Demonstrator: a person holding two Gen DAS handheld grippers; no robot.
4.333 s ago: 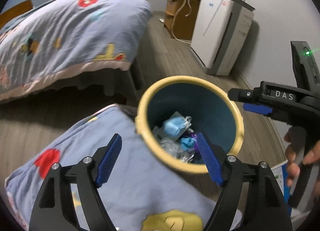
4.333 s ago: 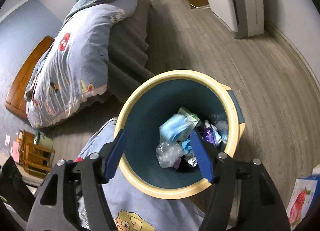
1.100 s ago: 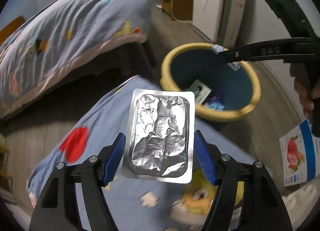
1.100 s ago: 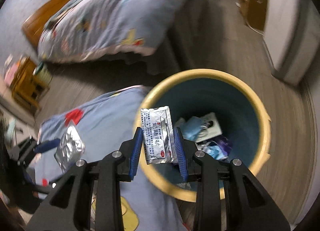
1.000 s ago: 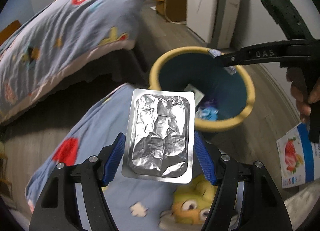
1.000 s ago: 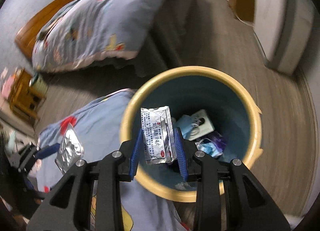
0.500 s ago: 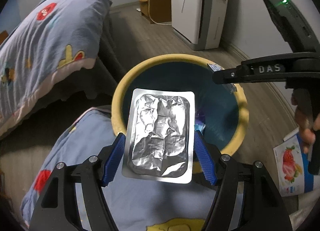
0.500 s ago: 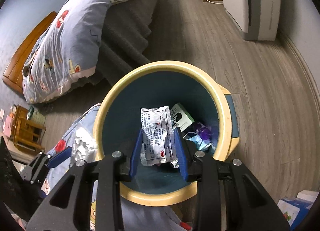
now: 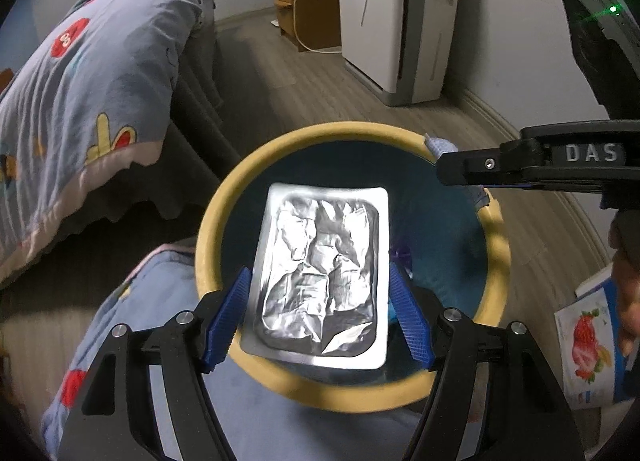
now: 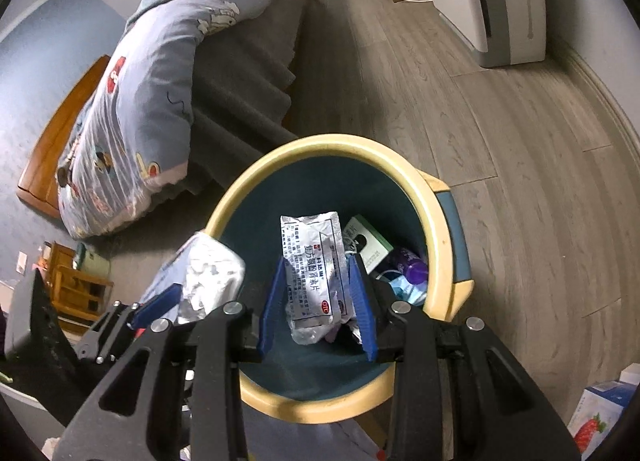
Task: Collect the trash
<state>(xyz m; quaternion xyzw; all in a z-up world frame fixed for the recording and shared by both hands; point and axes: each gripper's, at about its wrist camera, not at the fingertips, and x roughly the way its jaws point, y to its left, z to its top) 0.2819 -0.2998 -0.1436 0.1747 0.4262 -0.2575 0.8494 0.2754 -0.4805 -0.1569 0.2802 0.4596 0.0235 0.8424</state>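
One bin (image 9: 206, 245); left claw (image 9: 319, 319) pinches one foil pack (image 9: 320, 261); right claw (image 10: 317, 303) (just opening) spread around one sachet (image 10: 314, 257).

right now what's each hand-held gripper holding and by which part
Left hand-held gripper: foil blister pack, pinched by its long edges. Right hand-held gripper: printed sachet between its jaws at the side edges; they have just been opening, grip uncertain.

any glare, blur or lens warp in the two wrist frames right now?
Left wrist view: sharp, dim room; crinkled foil blister pack throws bright glare patches; green LED flare at upper right; floorboards bow with fisheye, dark corner vignette. Right wrist view: also sharp; the same pack blows out near white at left; print on the silver sachet stays readable; bin interior is deep in shadow.
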